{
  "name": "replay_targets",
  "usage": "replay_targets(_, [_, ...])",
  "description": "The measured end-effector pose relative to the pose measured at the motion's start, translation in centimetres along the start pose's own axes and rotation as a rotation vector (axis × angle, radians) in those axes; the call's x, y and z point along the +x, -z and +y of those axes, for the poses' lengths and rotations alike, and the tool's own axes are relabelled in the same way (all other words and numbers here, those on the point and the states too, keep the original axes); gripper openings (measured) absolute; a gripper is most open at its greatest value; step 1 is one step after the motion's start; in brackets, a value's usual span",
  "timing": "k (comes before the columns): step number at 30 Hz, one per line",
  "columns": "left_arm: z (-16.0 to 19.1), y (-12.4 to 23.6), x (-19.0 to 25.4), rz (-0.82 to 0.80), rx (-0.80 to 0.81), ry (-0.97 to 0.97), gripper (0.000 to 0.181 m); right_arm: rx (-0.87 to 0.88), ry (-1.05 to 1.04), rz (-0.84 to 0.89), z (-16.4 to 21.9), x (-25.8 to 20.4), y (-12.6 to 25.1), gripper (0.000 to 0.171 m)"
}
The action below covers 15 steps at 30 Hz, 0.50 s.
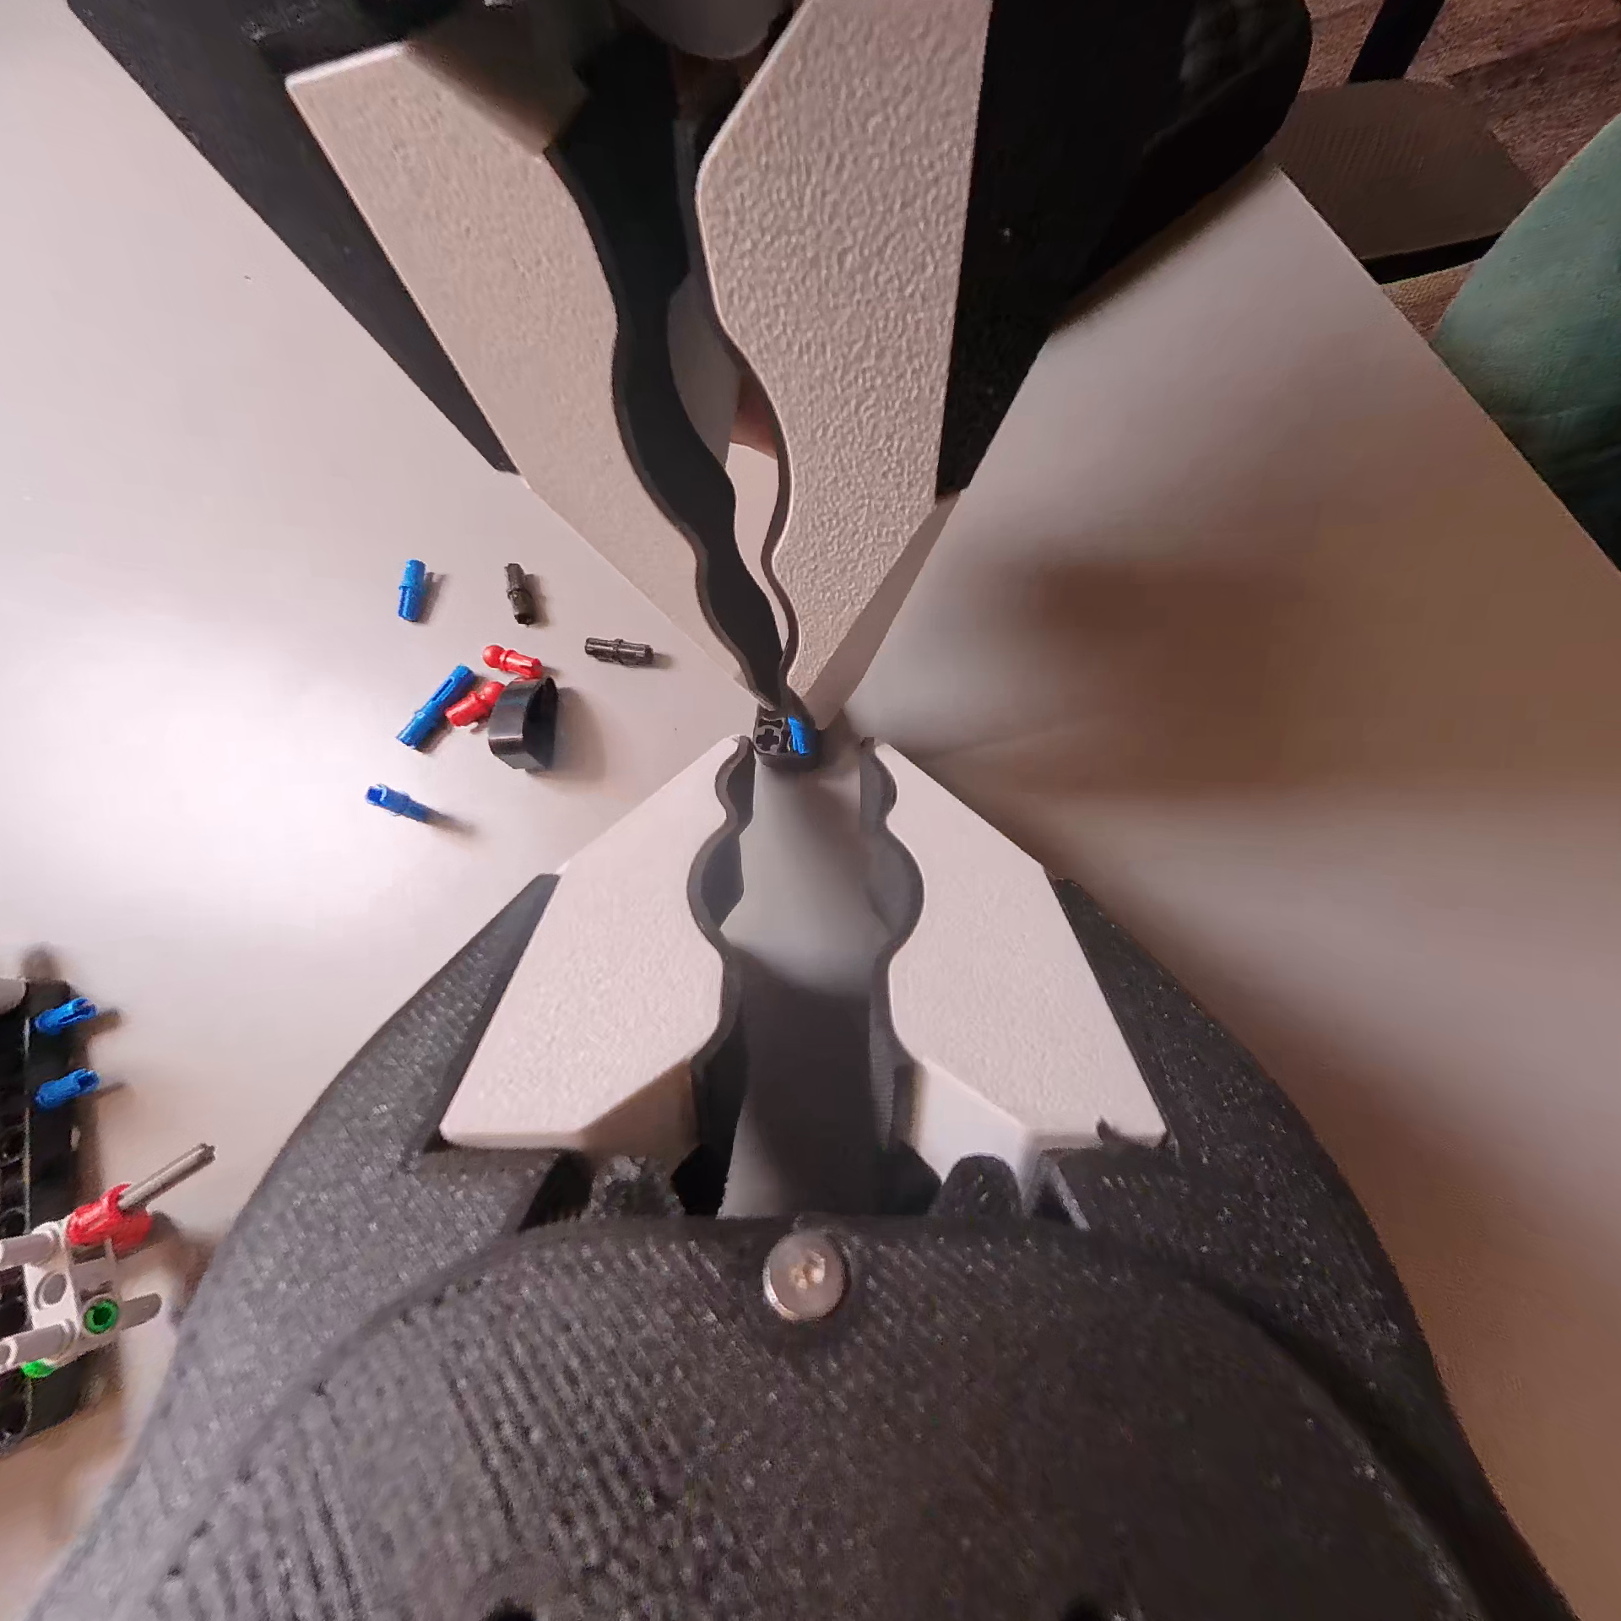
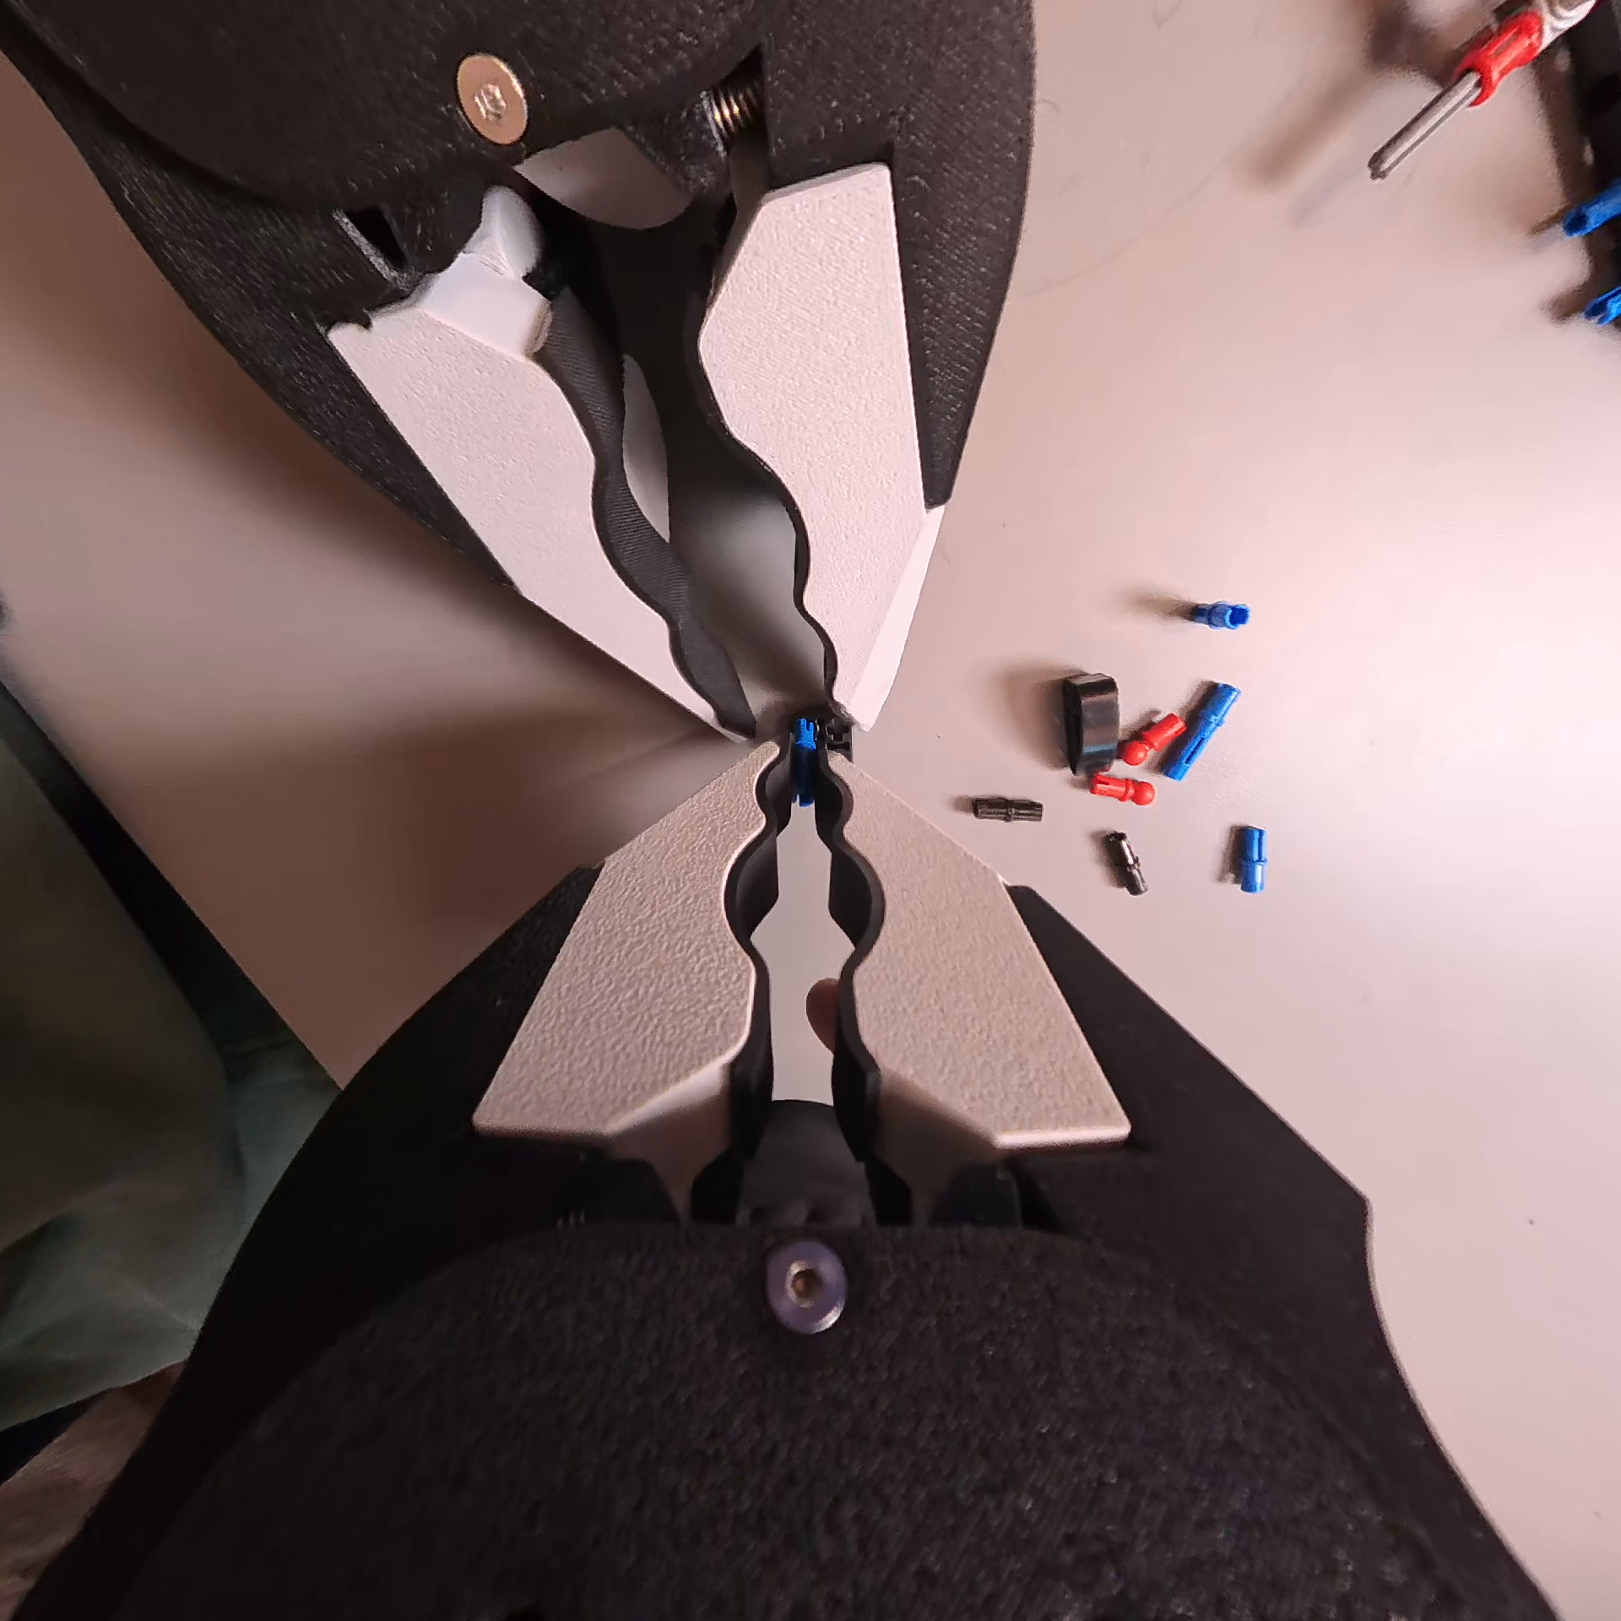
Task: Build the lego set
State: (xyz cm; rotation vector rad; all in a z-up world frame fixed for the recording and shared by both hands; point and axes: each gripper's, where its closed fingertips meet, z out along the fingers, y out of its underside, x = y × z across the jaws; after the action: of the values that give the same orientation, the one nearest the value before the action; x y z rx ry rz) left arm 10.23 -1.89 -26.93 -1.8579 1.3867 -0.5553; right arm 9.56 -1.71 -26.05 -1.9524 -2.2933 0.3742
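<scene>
My left gripper is closed to a narrow gap around a small black connector, above the white table. My right gripper comes in from the opposite side, tip to tip with the left. It is shut on a blue pin whose far end sits against the black connector. In the right wrist view my right gripper is at the bottom and the left gripper at the top. A partly built black, white and grey model lies at the table's left.
Loose blue, red and black pins and a black curved piece lie scattered left of the grippers, and show in the right wrist view. A grey axle with a red bush sticks out of the model. A green chair stands past the table edge. Left and right tips are no more than a few centimetres apart. It is some 5 centimeters from my left tips to the black curved piece. Look for it in the right wrist view too.
</scene>
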Motion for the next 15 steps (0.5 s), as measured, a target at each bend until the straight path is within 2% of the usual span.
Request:
replay_targets(5, [0.3,0.6,-0.3,-0.018,0.007,-0.008,0.018,0.012,0.002,-0.029,-0.1,-0.1,0.3,0.000])
replay_targets(12, [-1.9,2.0,-0.4,0.015,0.167,0.049,0.013,0.212,-0.040,-0.085,-1.2,-0.3,2.4,0.001])
replay_targets(15, [-2.8,2.3,-0.3,0.003,0.215,0.043,0.003,0.288,-0.056,-0.097,-1.4,-0.4,3.0,0.001])
